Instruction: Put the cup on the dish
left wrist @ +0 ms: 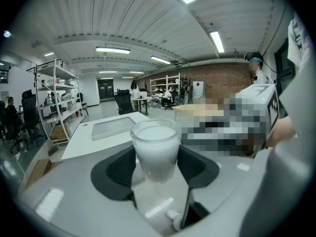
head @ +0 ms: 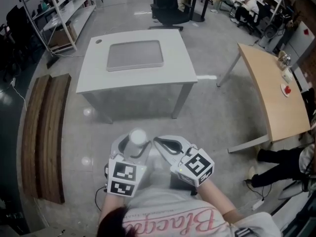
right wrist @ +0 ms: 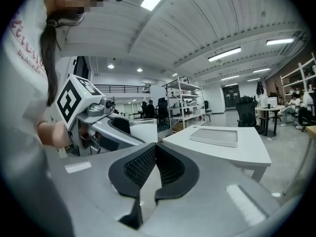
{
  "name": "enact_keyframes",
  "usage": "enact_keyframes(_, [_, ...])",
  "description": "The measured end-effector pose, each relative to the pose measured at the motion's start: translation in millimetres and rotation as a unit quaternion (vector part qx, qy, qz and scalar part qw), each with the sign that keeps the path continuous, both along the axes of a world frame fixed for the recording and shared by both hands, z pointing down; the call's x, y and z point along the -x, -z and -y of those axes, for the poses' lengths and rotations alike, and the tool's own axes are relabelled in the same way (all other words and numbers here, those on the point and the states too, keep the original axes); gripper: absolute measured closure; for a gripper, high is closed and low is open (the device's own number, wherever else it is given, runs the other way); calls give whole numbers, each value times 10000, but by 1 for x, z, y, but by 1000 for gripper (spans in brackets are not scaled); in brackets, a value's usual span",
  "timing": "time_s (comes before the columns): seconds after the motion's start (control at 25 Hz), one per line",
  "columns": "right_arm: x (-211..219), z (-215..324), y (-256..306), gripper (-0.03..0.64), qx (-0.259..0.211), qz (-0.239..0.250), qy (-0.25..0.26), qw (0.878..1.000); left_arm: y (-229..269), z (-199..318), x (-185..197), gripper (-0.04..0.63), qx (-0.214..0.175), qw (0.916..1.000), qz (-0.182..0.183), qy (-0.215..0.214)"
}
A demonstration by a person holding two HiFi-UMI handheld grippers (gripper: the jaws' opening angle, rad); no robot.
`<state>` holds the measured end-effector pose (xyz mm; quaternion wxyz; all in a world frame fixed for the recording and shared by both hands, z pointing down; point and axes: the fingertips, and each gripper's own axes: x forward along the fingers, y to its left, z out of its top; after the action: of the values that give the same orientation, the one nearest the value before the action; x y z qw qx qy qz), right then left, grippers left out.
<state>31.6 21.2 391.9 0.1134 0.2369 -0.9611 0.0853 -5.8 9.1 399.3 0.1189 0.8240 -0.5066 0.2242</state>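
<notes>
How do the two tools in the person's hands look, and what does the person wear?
The left tool and the right tool have light grey bodies with black, ribbed, curved pads. Each carries a white cube with black square markers: the left cube and the right cube. The person wears a white shirt with pink script.

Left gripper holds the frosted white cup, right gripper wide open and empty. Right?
No. The right gripper is shut, its black pads together with nothing between them; the right gripper view shows it. The left gripper does hold the frosted white plastic cup.
</notes>
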Motion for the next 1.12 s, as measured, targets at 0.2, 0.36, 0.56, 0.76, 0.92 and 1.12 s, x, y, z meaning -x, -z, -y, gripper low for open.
enact_keyframes(0.2, [8, 35, -1, 615, -85, -84, 286, 9995, 4, 37, 3, 337, -135, 9999, 21, 81])
enact_keyframes(0.36, [13, 61, 3, 617, -237, -81, 439, 9987, 4, 64, 7, 337, -169, 9996, 5, 225])
enact_keyframes(0.56, [17, 82, 5, 617, -356, -202, 607, 9973, 5, 83, 12, 337, -247, 9992, 13, 330])
enact_keyframes(0.76, [18, 95, 2, 617, -262, -177, 528, 9981, -5, 85, 17, 337, -93, 9994, -46, 330])
enact_keyframes(0.92, [21, 98, -3, 617, -187, -246, 593, 9978, -9, 91, 20, 337, -32, 9992, -116, 382])
enact_keyframes(1.12, [22, 105, -6, 617, -136, -210, 530, 9983, -14, 100, 20, 337, 10, 9993, -162, 348])
